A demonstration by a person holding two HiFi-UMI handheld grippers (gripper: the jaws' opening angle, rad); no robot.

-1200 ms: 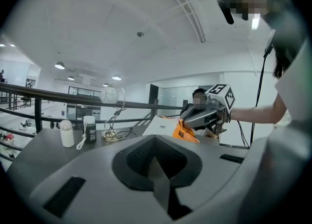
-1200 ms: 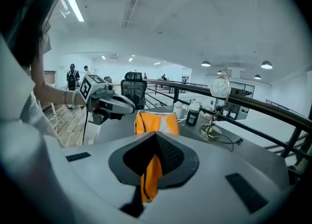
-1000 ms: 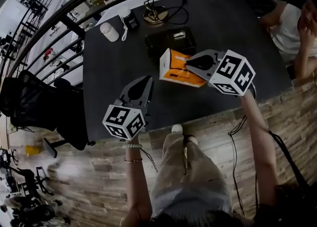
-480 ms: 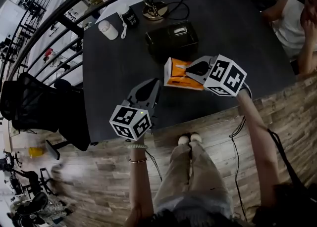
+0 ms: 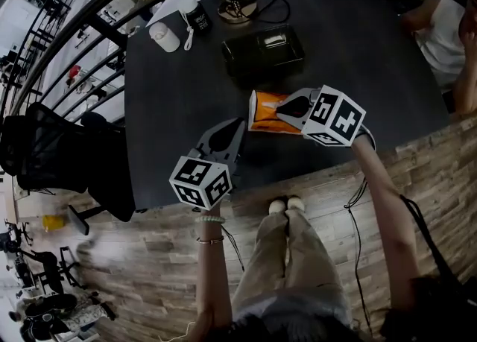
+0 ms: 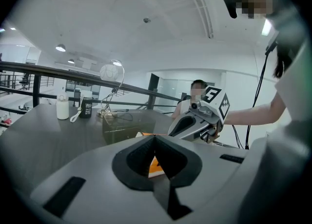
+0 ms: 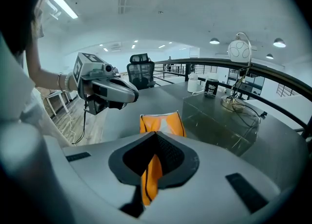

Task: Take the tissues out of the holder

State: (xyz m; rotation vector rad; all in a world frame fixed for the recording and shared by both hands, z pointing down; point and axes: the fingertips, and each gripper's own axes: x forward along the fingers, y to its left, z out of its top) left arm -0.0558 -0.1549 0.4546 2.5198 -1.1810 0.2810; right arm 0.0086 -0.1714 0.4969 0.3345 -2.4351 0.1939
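Tissue pack outside the holder, gripped by my right tongs.
Dark table [image 5: 171, 95]; the holder [image 5: 264, 48], a dark see-through box, sits toward its far side. The tissue pack [image 5: 265, 113] is just on my side of the holder and clear of it; lifted or resting, I cannot tell. Wrapper is orange with a pale panel, soft and creased. My right tongs [image 7: 155, 137] are clenched on one edge of the wrapper, a pinch that suits carrying it off. My left tongs [image 6: 155, 140] are closed on nothing, nearer me than the holder, likely kept out of the way.
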